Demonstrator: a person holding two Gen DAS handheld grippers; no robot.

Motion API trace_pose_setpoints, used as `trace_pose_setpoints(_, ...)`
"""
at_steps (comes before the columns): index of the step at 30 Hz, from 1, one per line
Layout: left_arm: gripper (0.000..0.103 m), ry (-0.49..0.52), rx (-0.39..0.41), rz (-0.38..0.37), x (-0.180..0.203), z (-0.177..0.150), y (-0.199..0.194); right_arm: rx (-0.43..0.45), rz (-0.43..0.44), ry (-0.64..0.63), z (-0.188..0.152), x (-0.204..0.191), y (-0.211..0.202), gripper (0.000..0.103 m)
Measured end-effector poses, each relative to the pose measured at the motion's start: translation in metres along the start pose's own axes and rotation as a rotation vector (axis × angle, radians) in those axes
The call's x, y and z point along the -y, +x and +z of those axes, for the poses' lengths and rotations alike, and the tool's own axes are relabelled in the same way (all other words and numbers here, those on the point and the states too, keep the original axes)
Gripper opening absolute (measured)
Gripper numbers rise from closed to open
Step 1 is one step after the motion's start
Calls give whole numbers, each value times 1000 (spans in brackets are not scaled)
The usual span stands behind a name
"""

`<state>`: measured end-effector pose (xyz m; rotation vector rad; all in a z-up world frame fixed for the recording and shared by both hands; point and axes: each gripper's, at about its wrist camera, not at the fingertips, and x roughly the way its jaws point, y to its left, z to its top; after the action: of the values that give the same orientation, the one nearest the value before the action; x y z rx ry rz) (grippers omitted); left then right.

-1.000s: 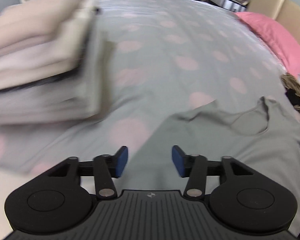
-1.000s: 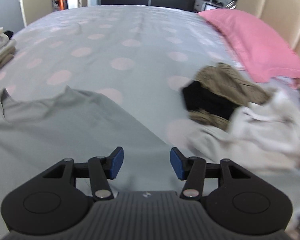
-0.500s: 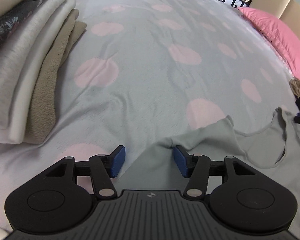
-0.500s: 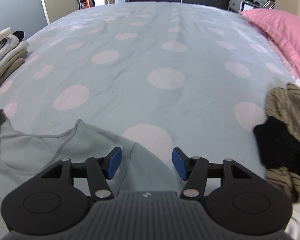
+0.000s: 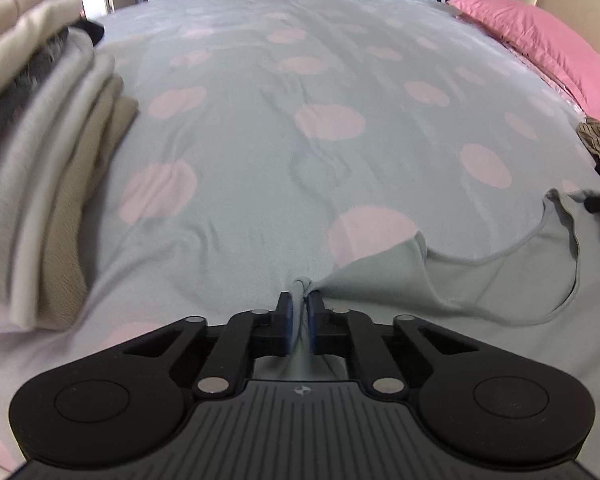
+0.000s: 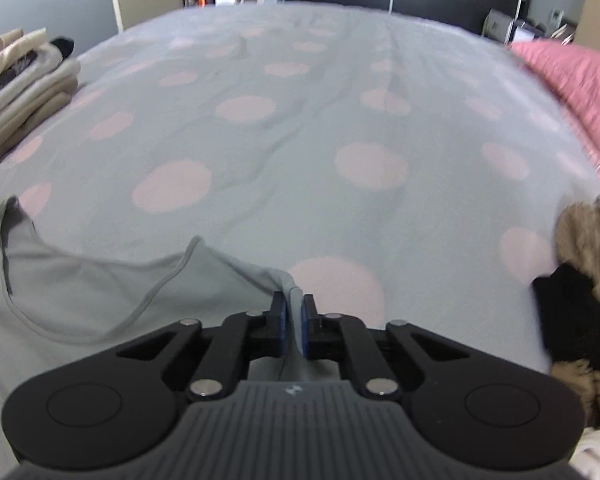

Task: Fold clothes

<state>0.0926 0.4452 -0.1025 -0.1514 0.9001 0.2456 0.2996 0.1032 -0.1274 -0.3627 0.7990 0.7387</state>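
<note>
A grey t-shirt (image 5: 480,292) lies flat on the bed with its neckline facing the far side. My left gripper (image 5: 299,304) is shut on the shirt's left shoulder, and a pinch of grey cloth sticks up between its blue pads. The same grey t-shirt (image 6: 100,300) fills the lower left of the right wrist view. There my right gripper (image 6: 295,302) is shut on the right shoulder, with a fold of cloth squeezed between its pads. The tip of the right gripper shows at the far right edge of the left wrist view.
The bed (image 5: 300,168) carries a grey cover with pink dots. A stack of folded clothes (image 5: 40,168) rises at the left, seen also as folded clothes (image 6: 16,92). A heap of unfolded brown and black clothes (image 6: 580,280) lies at the right. A pink pillow (image 5: 540,48) sits far right.
Both grippers went from open to shut, each pinching a shoulder of the grey t-shirt. They moved forward to the shirt's top edge.
</note>
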Motion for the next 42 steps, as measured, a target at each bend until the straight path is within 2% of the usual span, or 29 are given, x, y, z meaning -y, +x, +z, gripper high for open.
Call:
trace_pose_setpoints(4,5,-3,56,29,2,19,-8,76,-56,32,13,5,-12,6)
trace_pose_setpoints(5,5,15,35,37,4,19,-1,83,-67,39,16,6,-12,6)
trace_pose_setpoints(9,5,87,-48,67,13,21,26,20,-80,24,14,2,7,6)
trace_pose_setpoints(11,6,82,-82,62,12,15,37,-9,-76,28,11,2,15,6)
trace_pose_setpoints(13,12,74,-96,55,10,12,38,-37,-67,42,8,3,19,11)
trace_pose_setpoints(15,26,72,-112,46,8,11,35,-36,-60,50,8,2,14,17)
trace_pose_setpoints(16,29,78,-124,46,7,12,30,-27,-60,50,8,0,9,24)
trace_pose_setpoints(18,33,101,-119,58,5,12,11,-2,-60,50,7,-3,-4,34)
trace_pose_setpoints(21,44,118,-103,60,-6,8,-27,20,-33,70,1,-9,-34,34)
trace_pose_setpoints(27,47,119,-100,101,-45,-30,-113,-25,23,88,-35,-28,-101,35)
trace_pose_setpoints(33,47,72,-122,201,-91,-87,-179,-80,20,124,-84,-36,-155,39)
trace_pose_setpoints(40,46,4,-178,325,-124,-150,-208,-134,11,154,-123,-47,-180,40)
trace_pose_setpoints(42,40,-15,-202,351,-130,-166,-214,-134,23,162,-129,-52,-184,42)
